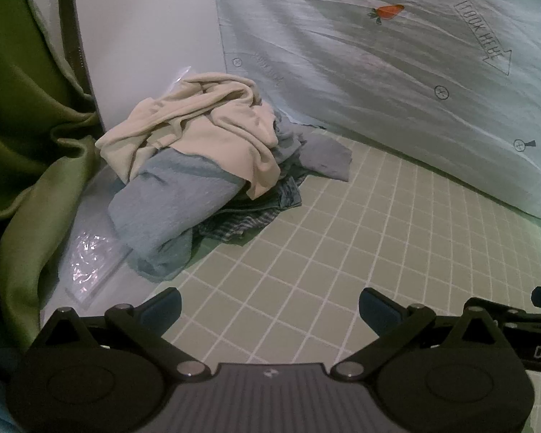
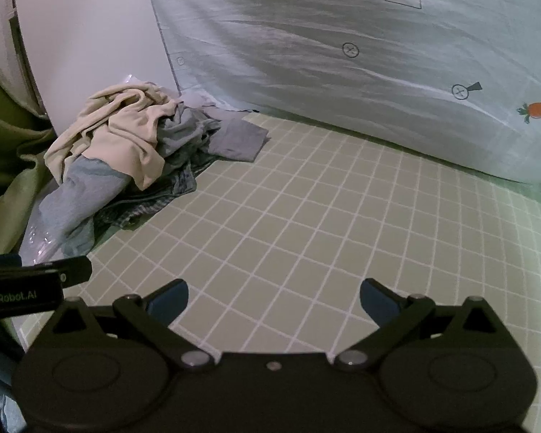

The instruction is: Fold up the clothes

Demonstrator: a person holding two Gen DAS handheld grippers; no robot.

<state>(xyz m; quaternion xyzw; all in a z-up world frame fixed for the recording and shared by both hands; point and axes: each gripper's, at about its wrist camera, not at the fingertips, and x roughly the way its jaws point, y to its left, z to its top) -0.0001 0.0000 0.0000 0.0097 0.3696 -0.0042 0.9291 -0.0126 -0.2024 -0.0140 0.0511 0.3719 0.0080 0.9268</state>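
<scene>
Two low fisheye views, one behind each gripper, face forward across a green grid mat (image 1: 306, 252); both share the clothes pile (image 1: 198, 151) at left, near, and the pale sheet (image 2: 342, 72) behind. The right view sits slightly further right.

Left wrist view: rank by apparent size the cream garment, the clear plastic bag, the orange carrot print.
1. Cream garment topping the clothes pile.
2. Clear plastic bag, partly hidden by the pile, so its size is unsure.
3. Orange carrot print on the pale sheet, farther off.

Open checked mat (image 2: 306, 216) fills the centre and right of both frames; a clothes pile (image 2: 126, 151) blocks the left, a pale quilt (image 2: 342, 72) walls off the top.
</scene>
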